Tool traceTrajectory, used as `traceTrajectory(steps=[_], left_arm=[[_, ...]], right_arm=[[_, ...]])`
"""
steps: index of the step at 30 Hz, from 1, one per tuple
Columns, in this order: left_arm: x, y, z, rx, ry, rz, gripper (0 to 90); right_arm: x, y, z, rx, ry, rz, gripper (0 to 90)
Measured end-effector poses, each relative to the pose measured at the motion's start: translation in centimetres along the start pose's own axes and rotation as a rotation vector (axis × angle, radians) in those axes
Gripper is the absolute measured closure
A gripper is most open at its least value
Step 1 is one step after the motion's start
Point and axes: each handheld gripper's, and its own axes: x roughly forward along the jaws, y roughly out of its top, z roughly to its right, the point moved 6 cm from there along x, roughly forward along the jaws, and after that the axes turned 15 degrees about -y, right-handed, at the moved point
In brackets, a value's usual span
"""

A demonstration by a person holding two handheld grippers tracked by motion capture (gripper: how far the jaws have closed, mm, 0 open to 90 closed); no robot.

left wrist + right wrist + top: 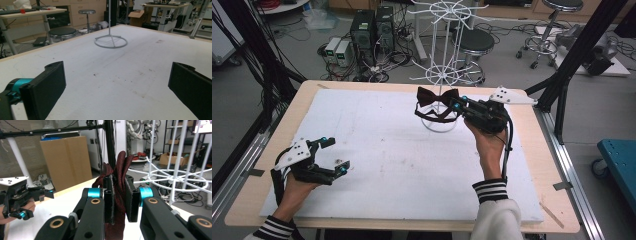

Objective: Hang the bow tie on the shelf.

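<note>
Right claw (119, 200) pinches bow tie (438, 96); left claw (337, 156) gapes.

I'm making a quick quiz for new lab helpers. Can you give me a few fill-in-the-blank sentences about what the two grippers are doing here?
1. The right gripper is shut on a dark red ____.
2. The left gripper has its jaws ____ and holds nothing.
3. The white wire rack stands on a round ____ at the far side of the table.

Missing words: bow tie; open; base
</note>
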Motion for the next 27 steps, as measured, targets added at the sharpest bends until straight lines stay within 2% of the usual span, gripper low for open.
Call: traceTrajectory(steps=[10,20,27], left_arm=[[-0.3,-0.2,0.0,0.001,0.003,0.014,1.8],[-0.6,-0.3,-0.2,-0.008,0.010,0.035,1.8],[-0.6,-0.4,-0.1,-0.007,0.009,0.029,1.8]], right_arm=[[1.1,1.3,-0.1,-0.008,-0.015,0.019,81.2],[2.9,1.7,0.2,-0.036,-0.059,-0.013,81.2],[4.0,1.4,0.5,-0.069,-0.100,-0.037,81.2]])
